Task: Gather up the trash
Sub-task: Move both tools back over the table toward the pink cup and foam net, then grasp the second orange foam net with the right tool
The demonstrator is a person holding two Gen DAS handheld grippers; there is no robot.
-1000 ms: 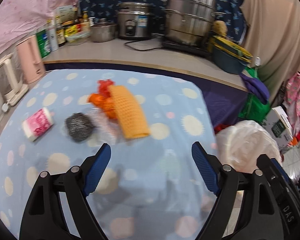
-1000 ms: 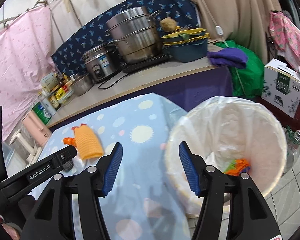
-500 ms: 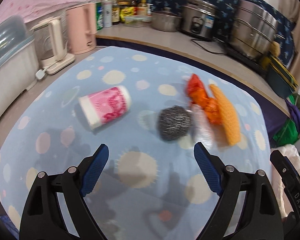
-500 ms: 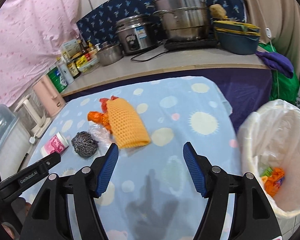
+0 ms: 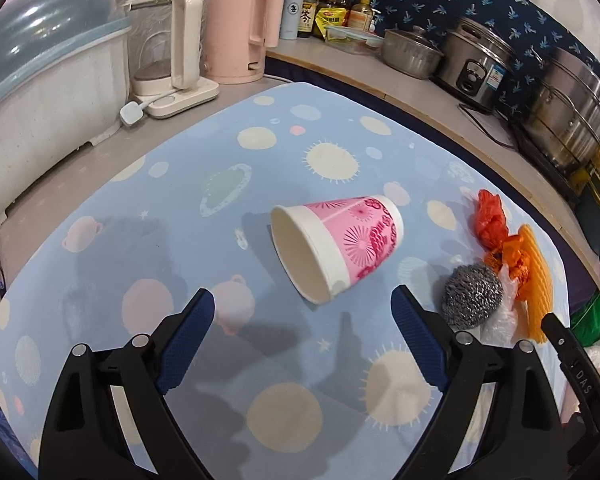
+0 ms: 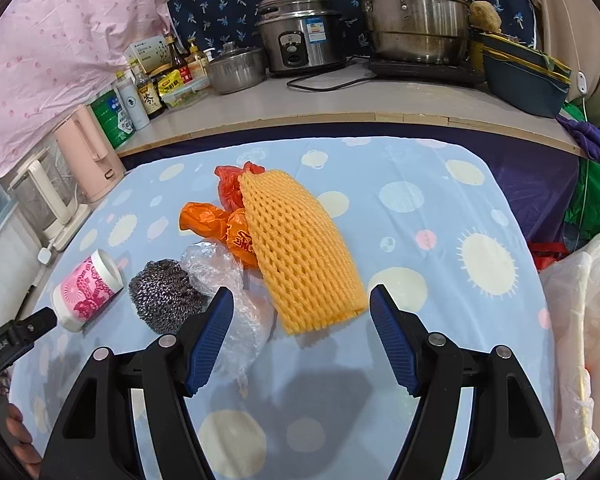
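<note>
Paper cup (image 5: 336,246): pink-patterned, on its side on the dotted blue tablecloth (image 5: 220,184), open mouth toward the left wrist camera; just ahead of the left gripper's tips, touching neither.
Steel scourer (image 5: 472,300): near the cup's right in the left view, against a crumpled clear plastic bag (image 6: 220,276).
Foam fruit net (image 6: 300,248): yellow-orange mesh sleeve, flat on the cloth, near end just ahead of the right gripper, between its two fingers but untouched.
Orange plastic bags (image 6: 216,216): crumpled, partly tucked under the net's left edge, touching the clear bag.
Left gripper (image 5: 302,336): jaws opening, spread wide, nothing between the blue pads; above bare cloth.
Right gripper (image 6: 302,336): jaws opening, apart, pads clear of the net; left pad over the clear bag's edge.
Bin liner (image 6: 580,312): white plastic, at the table's right edge, seen from the right wrist.
Counter (image 6: 340,104): behind the table; rice cooker (image 6: 300,40), steel steamer pot (image 6: 416,20), small lidded pot (image 6: 236,68), sauce bottles (image 6: 148,92).
Left side: pink kettle (image 5: 244,28), glass kettle (image 5: 168,44).
</note>
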